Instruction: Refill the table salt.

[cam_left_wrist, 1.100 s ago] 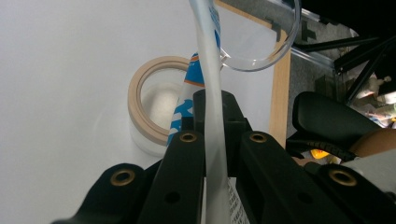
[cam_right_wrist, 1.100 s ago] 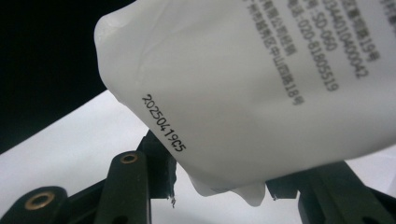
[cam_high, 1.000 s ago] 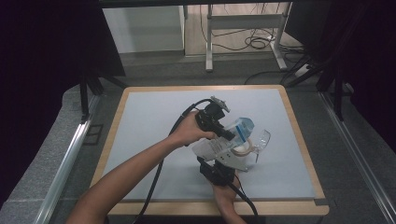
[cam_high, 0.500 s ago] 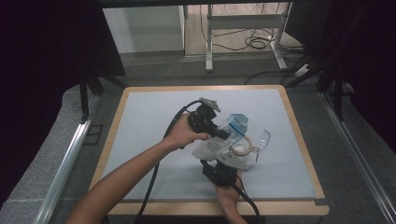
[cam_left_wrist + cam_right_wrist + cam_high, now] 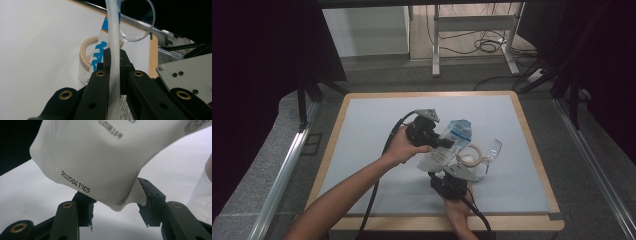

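Observation:
A white pouch with blue print [image 5: 457, 135] hangs tilted above the pale mat [image 5: 377, 125]. My left gripper [image 5: 449, 144] is shut on the pouch's thin edge, and in the left gripper view its jaws [image 5: 115, 57] pinch the flat plastic [image 5: 113, 25]. My right gripper [image 5: 437, 175] comes in from the front edge. Its jaws [image 5: 115, 205] stand half apart with the pouch's lower corner [image 5: 100, 157] wedged between the tips. A clear jar with a beige rim [image 5: 471, 159] stands just right of the pouch, also seen beyond the left jaws [image 5: 83, 53].
A clear round lid [image 5: 493, 148] lies tilted against the jar's far side, and it arcs over the pouch in the left gripper view [image 5: 147, 27]. A wooden frame [image 5: 532, 150] borders the mat. Black cables trail from both grippers toward the front edge.
My left hand and the pouch have shifted a little to the left in the high view. The right gripper has stayed where it was.

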Demonstrator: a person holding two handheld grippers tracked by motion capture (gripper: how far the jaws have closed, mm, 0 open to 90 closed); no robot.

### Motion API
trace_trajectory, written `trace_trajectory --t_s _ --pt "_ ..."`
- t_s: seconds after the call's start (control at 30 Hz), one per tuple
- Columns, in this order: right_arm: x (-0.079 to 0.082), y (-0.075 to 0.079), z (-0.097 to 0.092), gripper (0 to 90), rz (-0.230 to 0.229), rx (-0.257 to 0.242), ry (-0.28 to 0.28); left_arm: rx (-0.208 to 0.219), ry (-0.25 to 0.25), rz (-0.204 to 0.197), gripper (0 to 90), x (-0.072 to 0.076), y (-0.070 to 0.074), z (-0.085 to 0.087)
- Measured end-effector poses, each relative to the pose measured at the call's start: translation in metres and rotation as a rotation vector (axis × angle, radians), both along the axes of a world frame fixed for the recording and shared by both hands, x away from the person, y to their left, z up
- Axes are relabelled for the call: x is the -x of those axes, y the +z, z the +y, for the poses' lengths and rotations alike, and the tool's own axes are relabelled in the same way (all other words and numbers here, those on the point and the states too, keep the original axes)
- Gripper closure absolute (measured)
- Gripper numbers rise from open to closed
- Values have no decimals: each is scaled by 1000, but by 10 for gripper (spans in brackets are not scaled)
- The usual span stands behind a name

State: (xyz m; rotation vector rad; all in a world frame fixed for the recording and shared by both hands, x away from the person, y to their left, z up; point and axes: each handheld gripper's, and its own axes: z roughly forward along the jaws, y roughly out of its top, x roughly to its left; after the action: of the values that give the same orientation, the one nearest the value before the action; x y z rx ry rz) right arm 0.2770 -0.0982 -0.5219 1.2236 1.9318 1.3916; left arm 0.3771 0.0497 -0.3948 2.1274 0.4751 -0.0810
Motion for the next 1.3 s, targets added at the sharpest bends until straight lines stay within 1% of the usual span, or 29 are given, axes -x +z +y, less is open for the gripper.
trace_trajectory --t_s 0.13,0.23,0.3,0.4,0.47,0.63,0.7,0.87,0.93,1.03,1.1,1.2,1.3 --pt "0 1 1 500 -8 0 13 15 12 -29 895 4 2 5" --pt "0 1 2 485 -10 4 24 46 39 -44 896 8 1 11" --pt "1 1 3 477 -1 3 29 65 60 -56 896 10 2 16" --pt "2 0 3 467 2 3 34 92 85 -68 896 11 3 26" --pt "2 1 3 456 0 0 39 116 103 -68 897 12 3 34" --pt "4 2 5 419 6 7 61 155 172 -91 897 16 1 52" --pt "5 1 6 409 8 11 69 176 192 -85 897 16 -2 61" --pt "5 1 5 398 16 19 83 190 259 -93 897 13 -9 83" --pt "5 1 4 397 16 19 81 206 298 -90 896 12 -14 93" --pt "5 2 0 396 18 17 77 213 332 -90 897 10 -21 105" --pt "5 2 -2 395 20 16 74 224 352 -80 897 8 -25 113" --pt "4 2 -5 395 21 12 71 231 395 -76 897 5 -31 125" --pt "4 1 -6 395 25 13 70 222 450 -103 897 2 -36 137"
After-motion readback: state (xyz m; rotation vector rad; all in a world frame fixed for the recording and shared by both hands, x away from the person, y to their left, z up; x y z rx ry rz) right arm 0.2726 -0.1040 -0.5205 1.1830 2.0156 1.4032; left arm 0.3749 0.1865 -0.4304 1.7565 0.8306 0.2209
